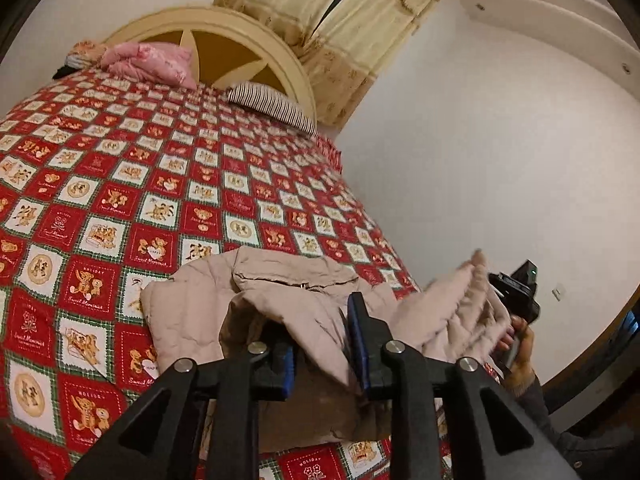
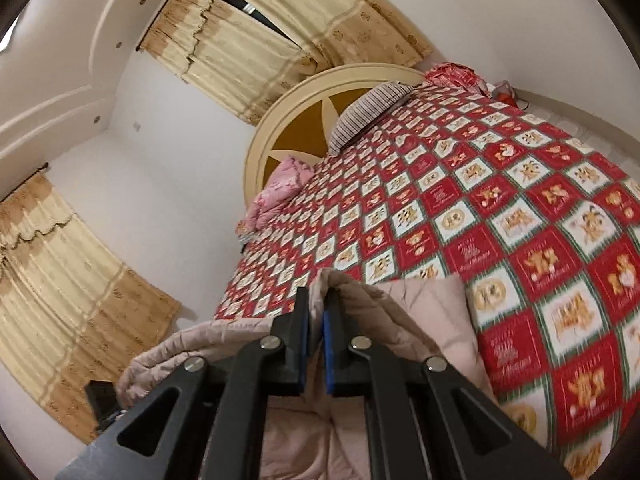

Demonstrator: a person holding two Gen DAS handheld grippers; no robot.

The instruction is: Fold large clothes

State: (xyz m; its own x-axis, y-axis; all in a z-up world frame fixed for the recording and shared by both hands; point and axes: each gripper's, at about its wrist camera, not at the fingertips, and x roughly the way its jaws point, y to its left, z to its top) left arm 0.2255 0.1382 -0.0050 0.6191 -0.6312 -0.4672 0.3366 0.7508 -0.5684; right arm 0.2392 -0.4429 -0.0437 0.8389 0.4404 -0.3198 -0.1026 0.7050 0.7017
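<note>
A beige padded jacket (image 1: 280,300) lies on the near end of the bed, on a red checked quilt (image 1: 140,184). My left gripper (image 1: 320,340) holds jacket fabric that runs between its blue-padded fingers, jaws a hand's width apart. My right gripper (image 2: 317,320) is shut on a raised fold of the jacket (image 2: 420,320) and lifts it. In the left wrist view the right gripper (image 1: 516,296) shows at the right, holding the lifted jacket edge.
A striped pillow (image 1: 272,104) and a pink bundle (image 1: 148,62) lie at the round headboard (image 1: 240,40). Curtains (image 2: 60,280) hang on the walls. A white wall (image 1: 500,160) runs beside the bed.
</note>
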